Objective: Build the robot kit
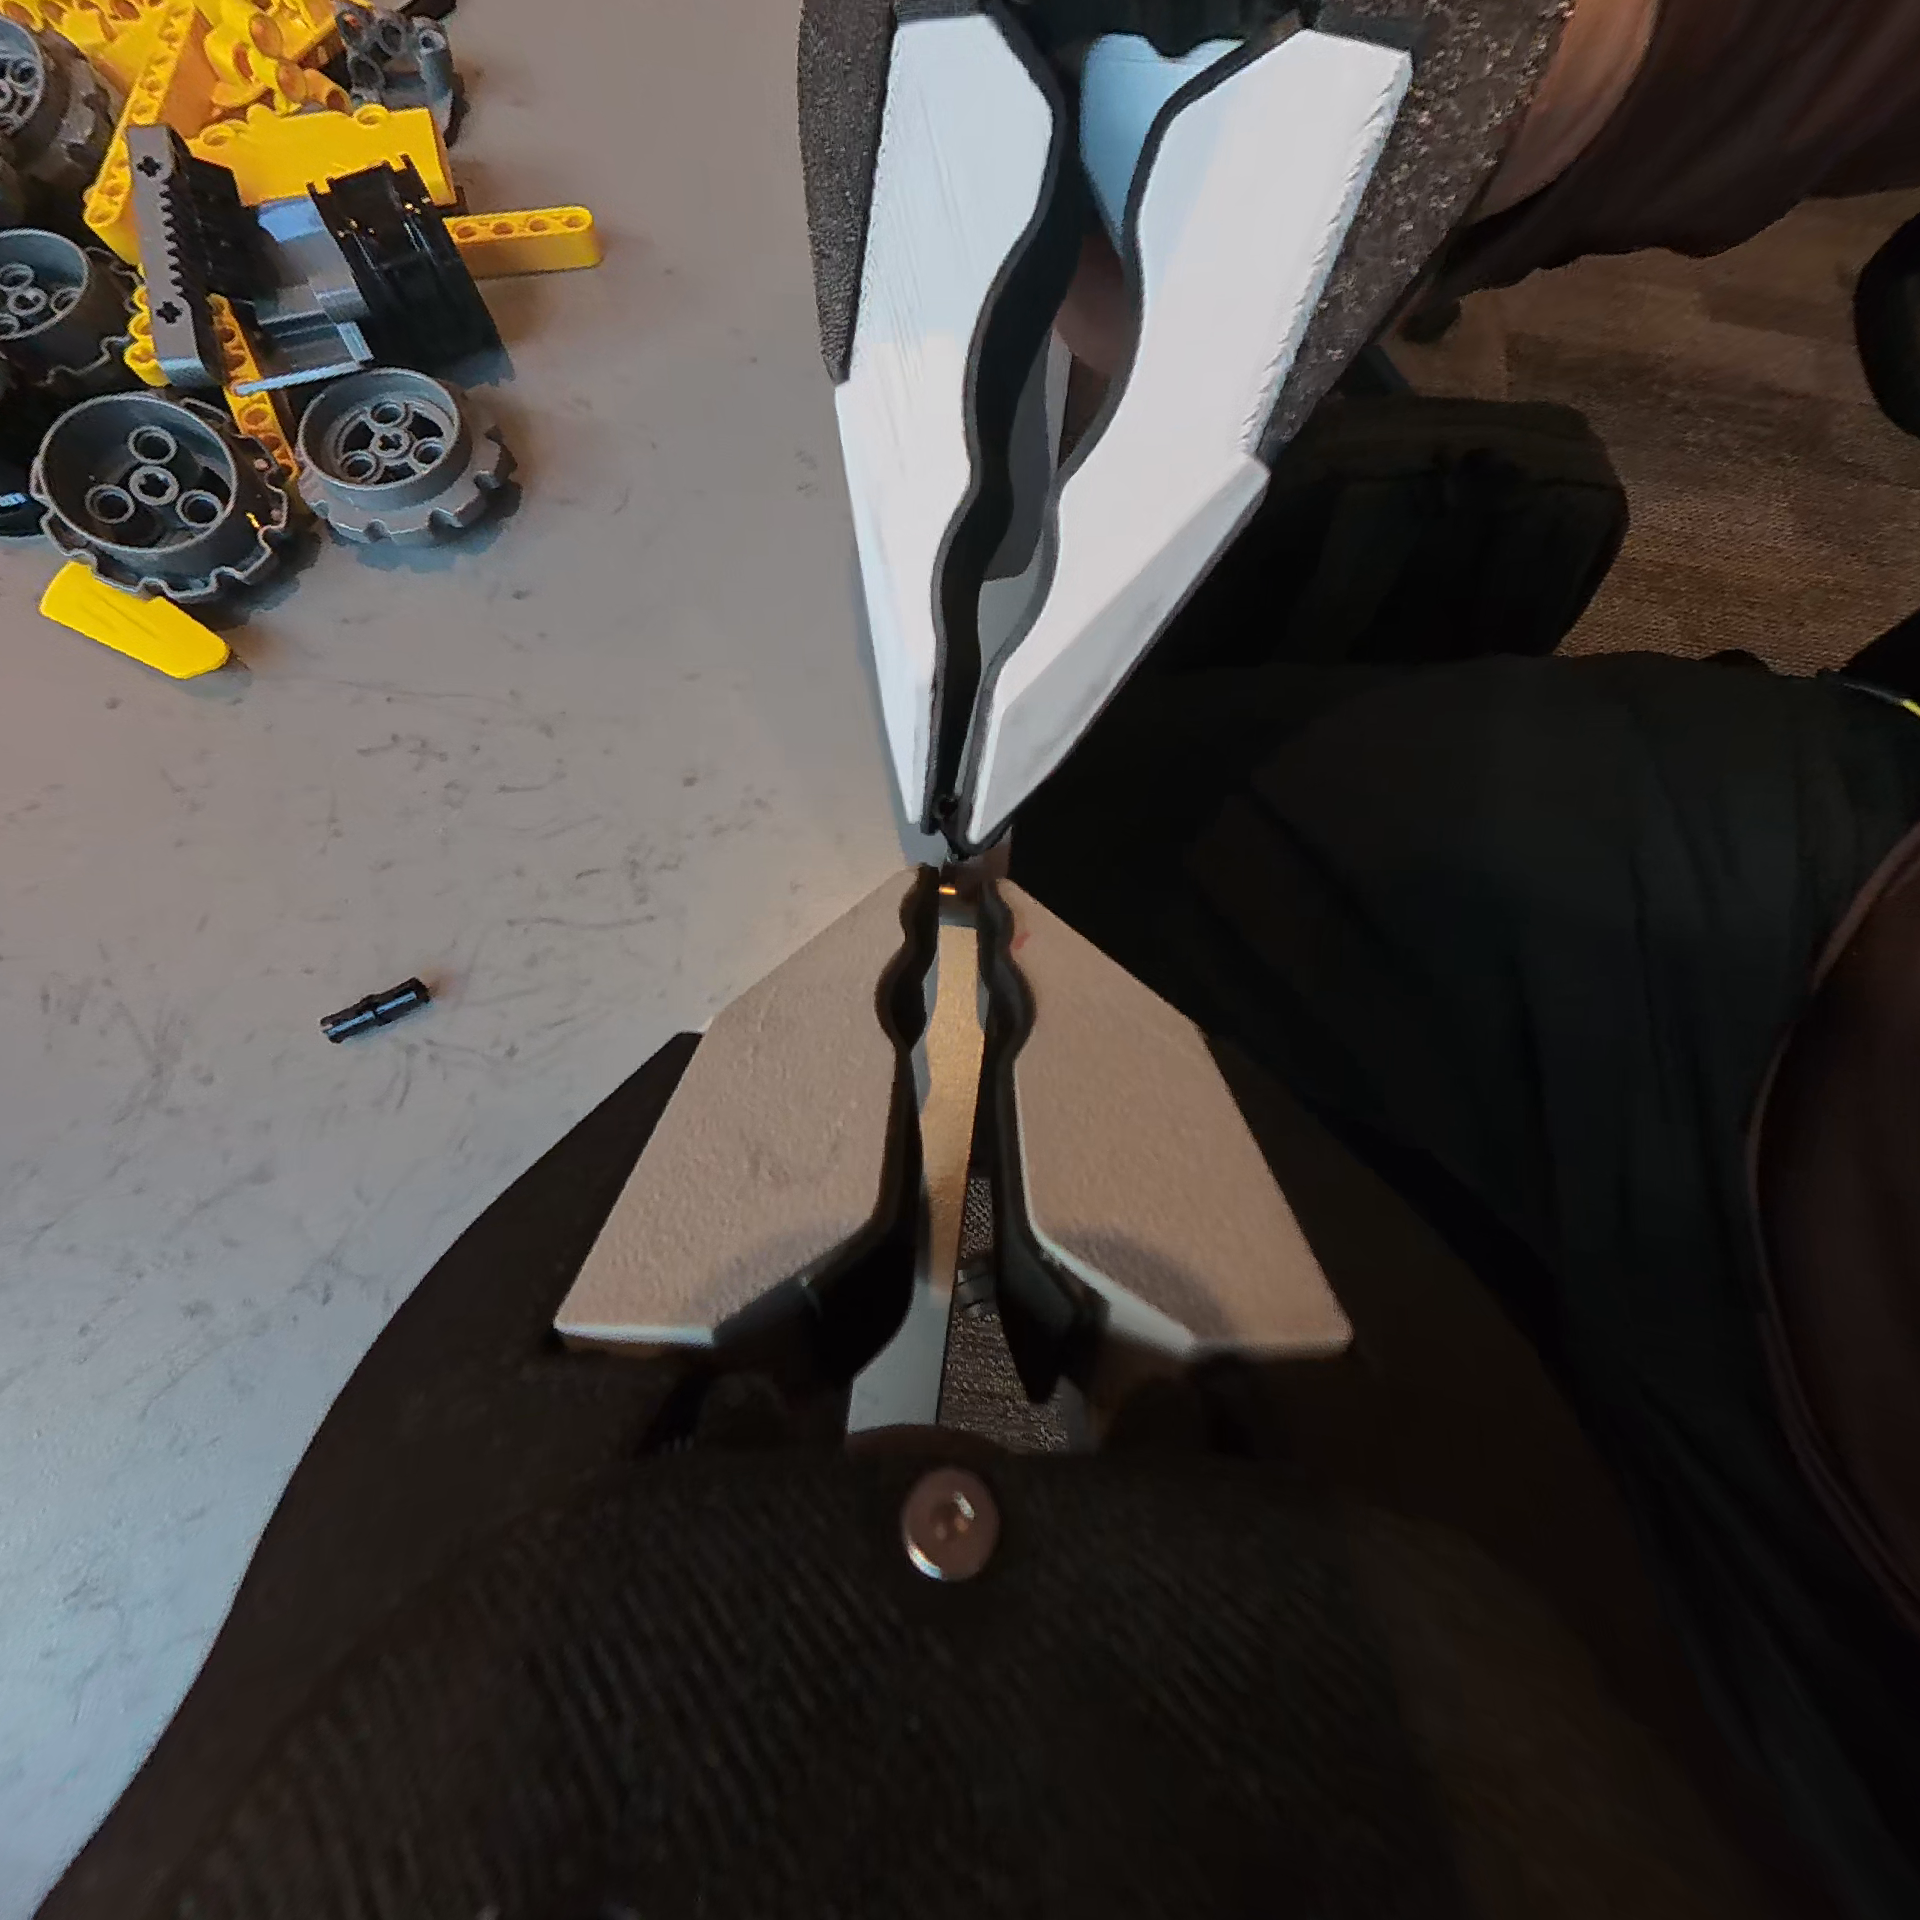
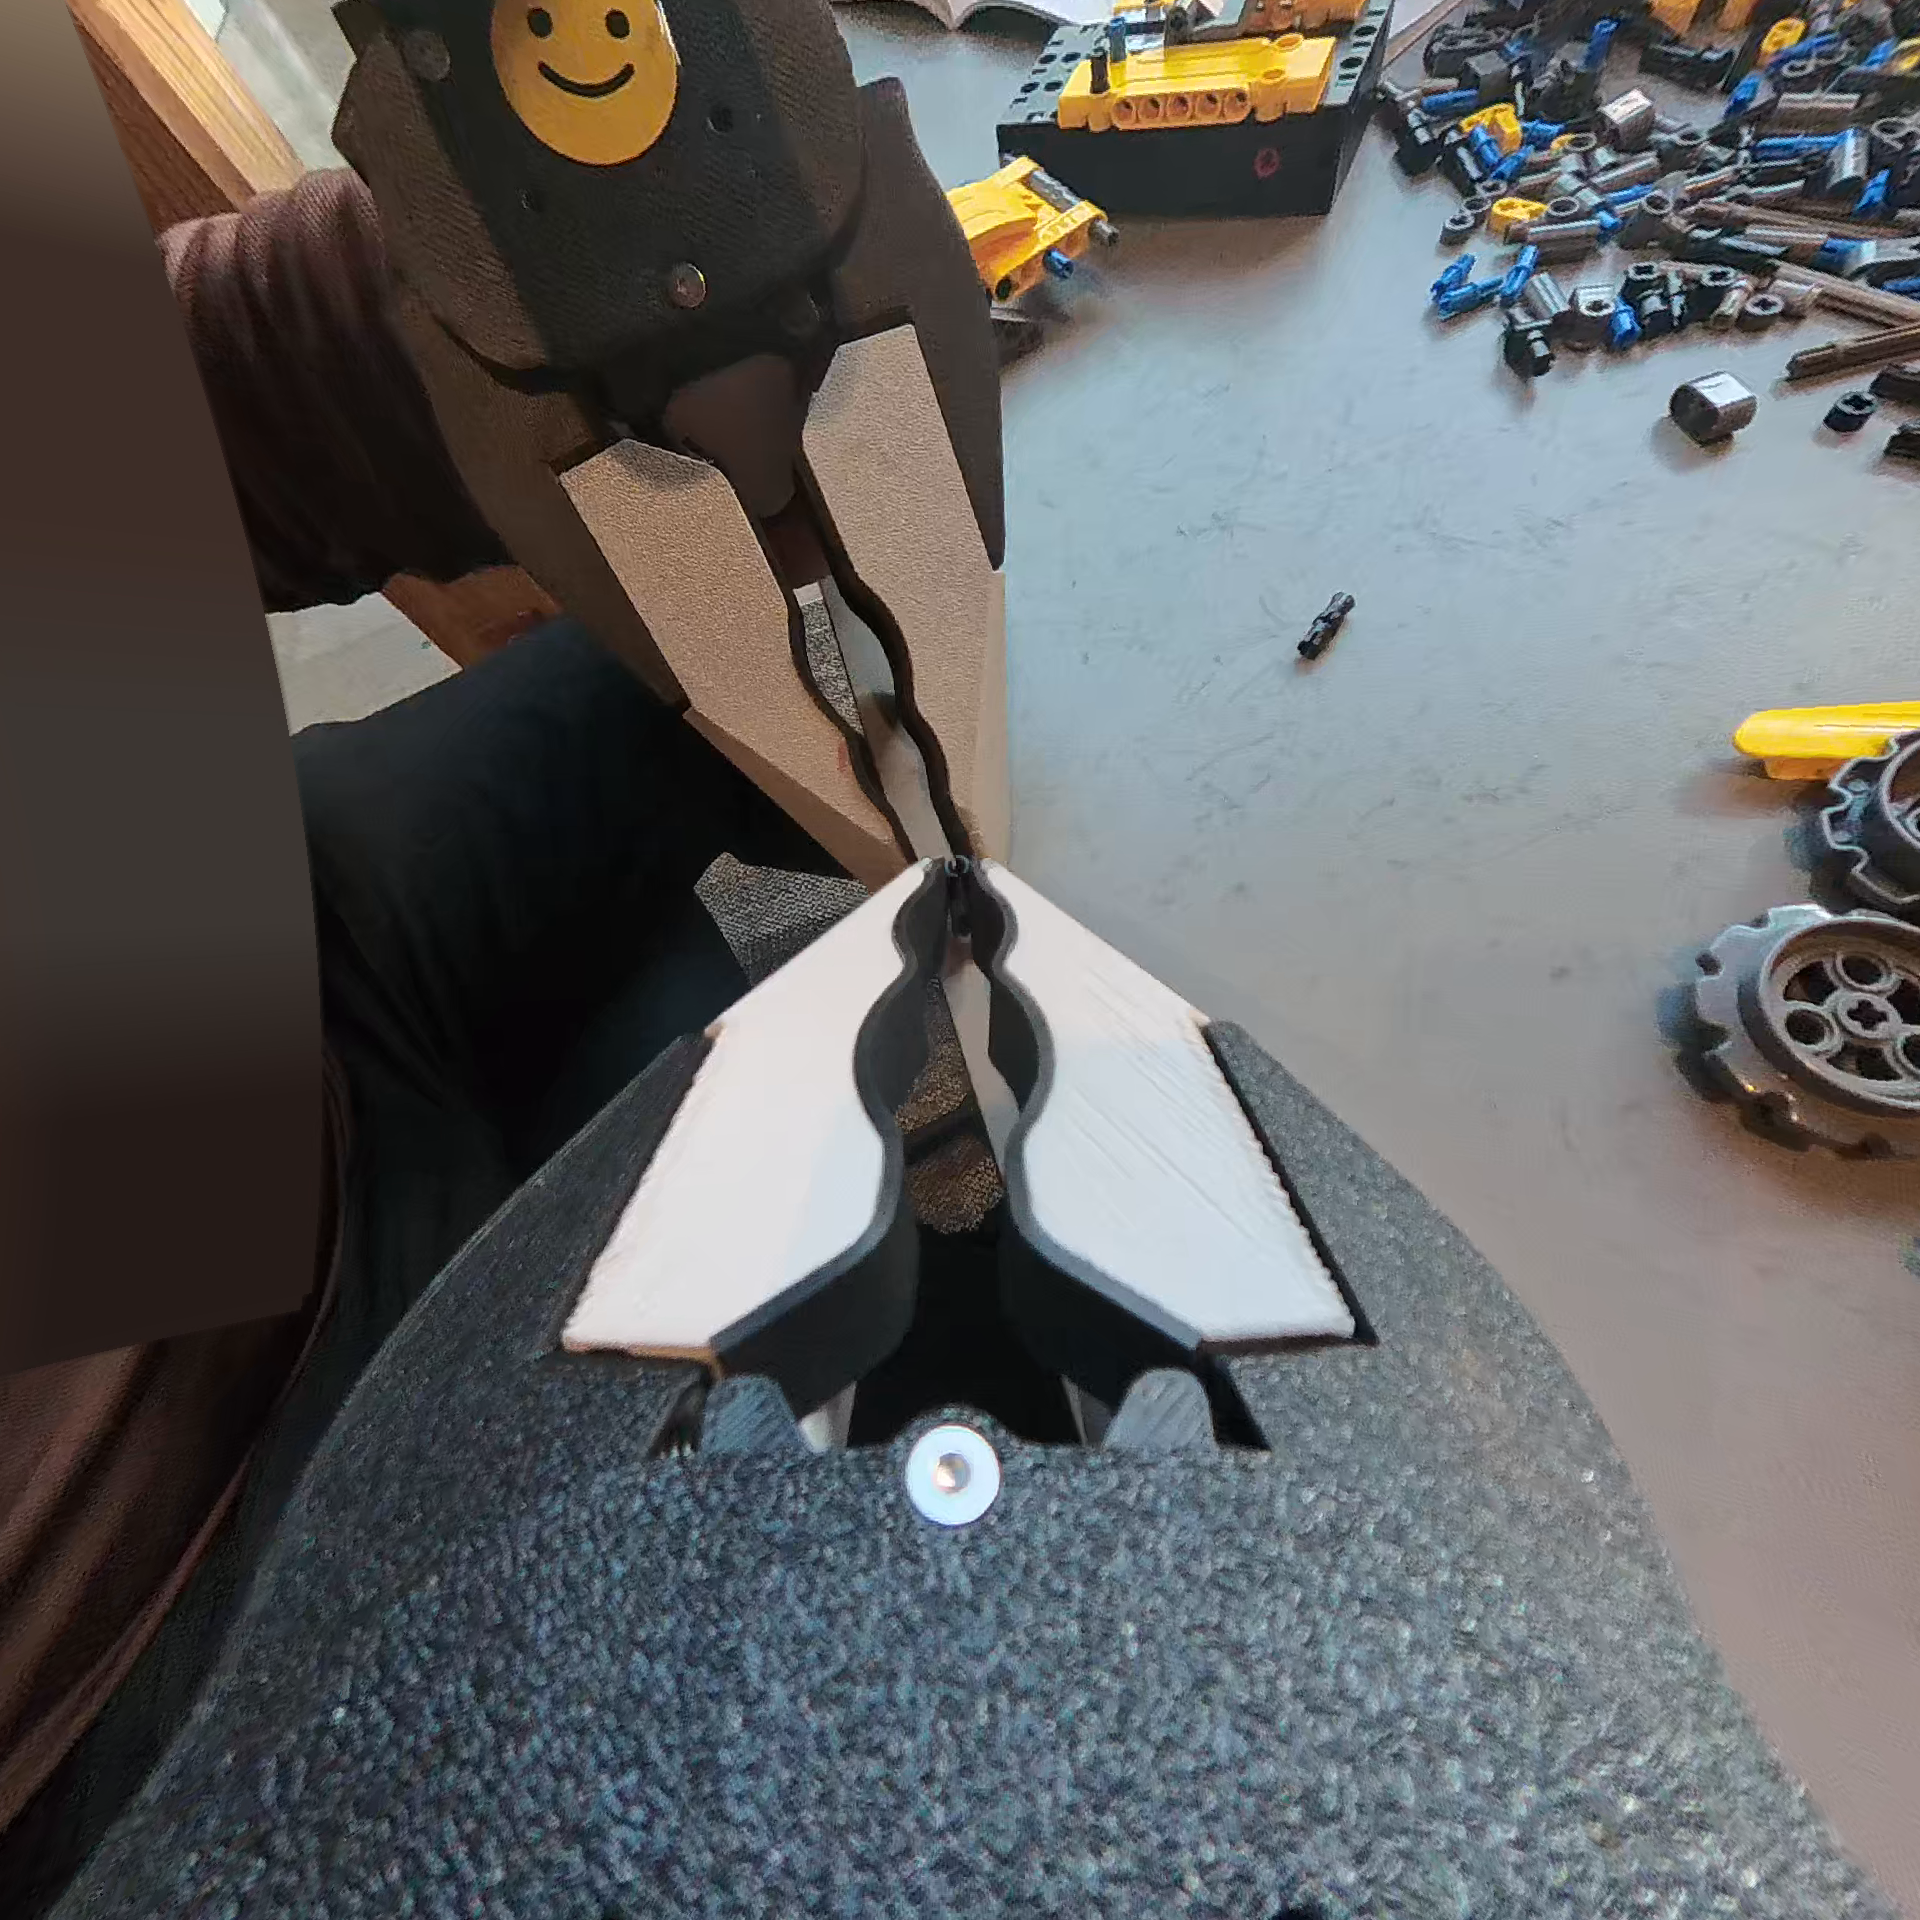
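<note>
Scuffed grey tabletop [image 1: 416, 831]; both hand-held grippers [image 1: 951, 883] [image 2: 961, 873] pinch one tiny black piece [image 2: 961, 883].

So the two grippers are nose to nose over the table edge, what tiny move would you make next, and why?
Probably hold the left gripper steady and ease the right gripper straight back a little. Both look shut, tip to tip, on one tiny black piece, too small to identify, so a sideways tug might drop it off the grey table.

No writing can be read. The one sign is a yellow smiley sticker [image 2: 584, 75] on the left gripper's [image 2: 940, 847] black body, above its fingers.
</note>
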Tool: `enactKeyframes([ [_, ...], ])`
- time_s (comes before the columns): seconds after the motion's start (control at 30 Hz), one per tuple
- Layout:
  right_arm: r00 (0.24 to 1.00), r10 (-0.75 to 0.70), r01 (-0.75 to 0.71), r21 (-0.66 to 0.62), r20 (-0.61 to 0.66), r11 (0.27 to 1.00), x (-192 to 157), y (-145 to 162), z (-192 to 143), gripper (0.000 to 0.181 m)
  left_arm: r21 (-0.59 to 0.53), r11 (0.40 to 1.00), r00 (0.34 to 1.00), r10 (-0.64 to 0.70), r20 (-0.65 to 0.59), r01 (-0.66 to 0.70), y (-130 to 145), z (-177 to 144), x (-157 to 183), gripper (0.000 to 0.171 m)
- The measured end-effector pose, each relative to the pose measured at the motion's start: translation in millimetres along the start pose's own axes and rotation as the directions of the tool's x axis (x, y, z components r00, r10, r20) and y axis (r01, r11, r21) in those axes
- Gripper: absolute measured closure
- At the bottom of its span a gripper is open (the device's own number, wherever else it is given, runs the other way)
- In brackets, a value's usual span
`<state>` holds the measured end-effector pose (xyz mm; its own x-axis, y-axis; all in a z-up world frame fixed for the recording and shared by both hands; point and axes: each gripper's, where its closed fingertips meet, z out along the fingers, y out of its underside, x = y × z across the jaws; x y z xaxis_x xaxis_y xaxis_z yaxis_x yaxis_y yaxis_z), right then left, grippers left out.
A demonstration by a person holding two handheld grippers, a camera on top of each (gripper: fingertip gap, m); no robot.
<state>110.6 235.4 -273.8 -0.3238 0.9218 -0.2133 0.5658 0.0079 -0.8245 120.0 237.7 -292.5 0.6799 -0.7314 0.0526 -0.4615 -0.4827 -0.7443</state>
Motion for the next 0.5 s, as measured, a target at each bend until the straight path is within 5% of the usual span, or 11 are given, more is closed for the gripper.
enactKeyframes([
  [0.5,1.0,-0.003,0.004,0.049,-0.02,0.999,0.4,1.4,-0.5,0.181,0.007,1.0,1.0,-0.013,-0.004,0.013,-1.1,1.3,0.6,0.167],
])
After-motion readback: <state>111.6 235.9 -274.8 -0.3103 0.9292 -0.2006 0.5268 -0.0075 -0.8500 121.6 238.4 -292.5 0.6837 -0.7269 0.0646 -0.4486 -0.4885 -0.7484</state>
